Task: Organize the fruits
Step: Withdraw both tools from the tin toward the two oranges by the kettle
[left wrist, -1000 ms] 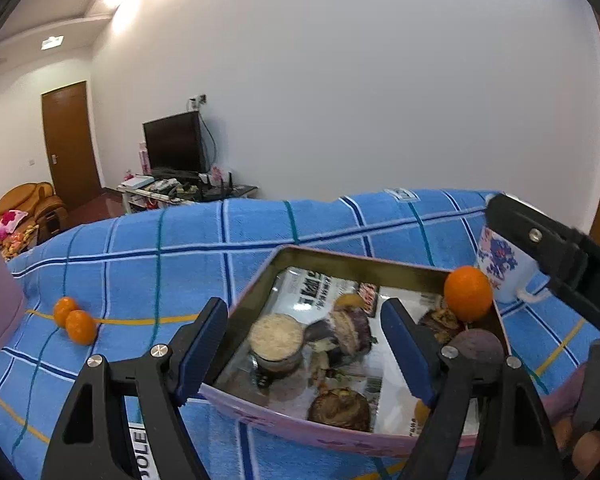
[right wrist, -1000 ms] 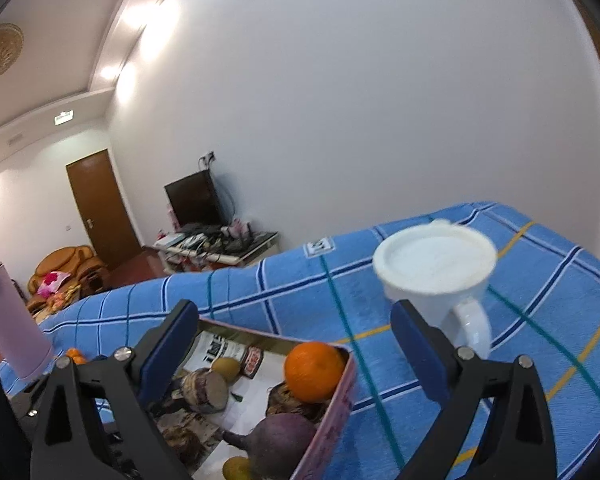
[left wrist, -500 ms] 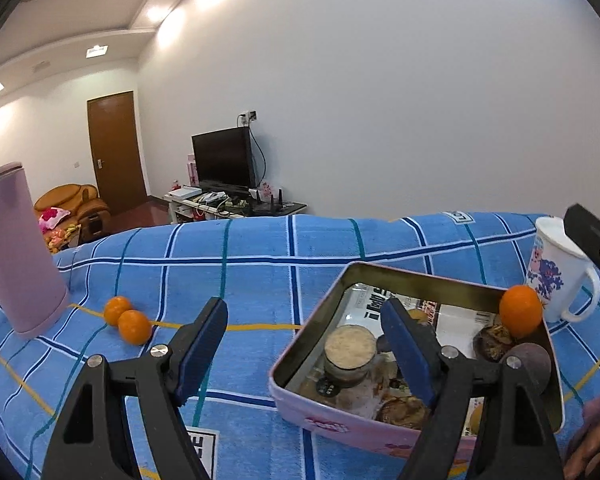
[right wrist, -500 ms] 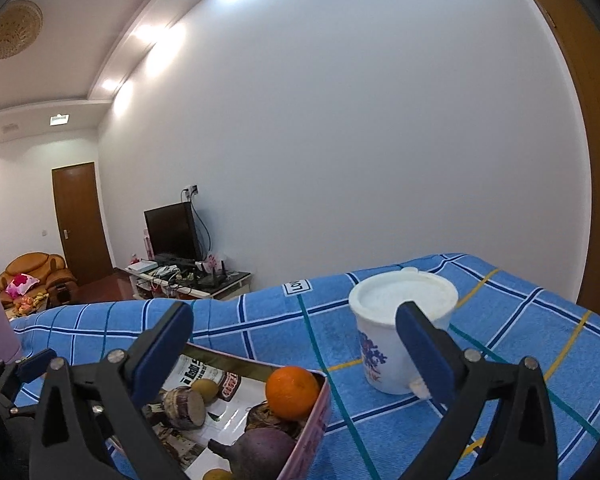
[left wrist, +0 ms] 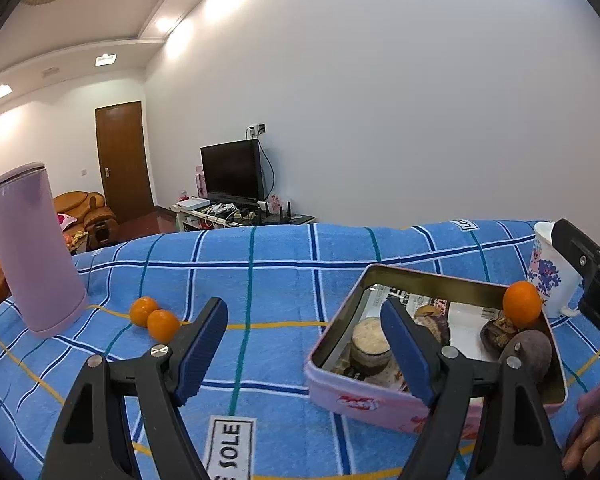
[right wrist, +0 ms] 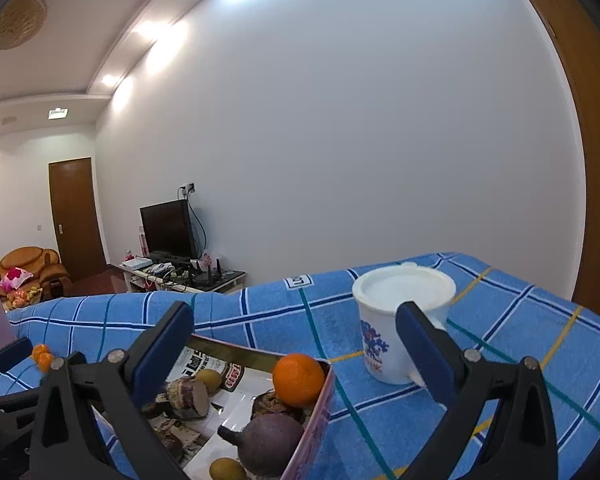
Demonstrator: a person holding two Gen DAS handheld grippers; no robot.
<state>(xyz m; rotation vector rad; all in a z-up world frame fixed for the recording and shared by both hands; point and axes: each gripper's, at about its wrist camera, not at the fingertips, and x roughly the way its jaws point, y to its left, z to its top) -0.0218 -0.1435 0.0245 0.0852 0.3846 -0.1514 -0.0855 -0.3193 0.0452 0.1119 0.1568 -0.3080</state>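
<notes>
A pink tin tray (left wrist: 384, 402) lined with newspaper sits on the blue checked cloth and holds an orange (left wrist: 522, 304), a dark purple fruit (left wrist: 530, 350) and several other pieces. Two small oranges (left wrist: 155, 318) lie loose on the cloth to the tray's left. My left gripper (left wrist: 306, 350) is open and empty, above the cloth between the loose oranges and the tray. My right gripper (right wrist: 296, 354) is open and empty, above the tray's right end, near its orange (right wrist: 298, 378). The loose oranges show far left in the right wrist view (right wrist: 43, 354).
A tall pink tumbler (left wrist: 36, 248) stands at the left on the cloth. A white lidded mug with blue print (right wrist: 400, 322) stands right of the tray; it also shows in the left wrist view (left wrist: 550, 272). The table's far edge lies behind them.
Both grippers have pulled back and up from the tray. The left one has swung left, bringing the tumbler and loose oranges into fuller view. Both stay open and empty.
</notes>
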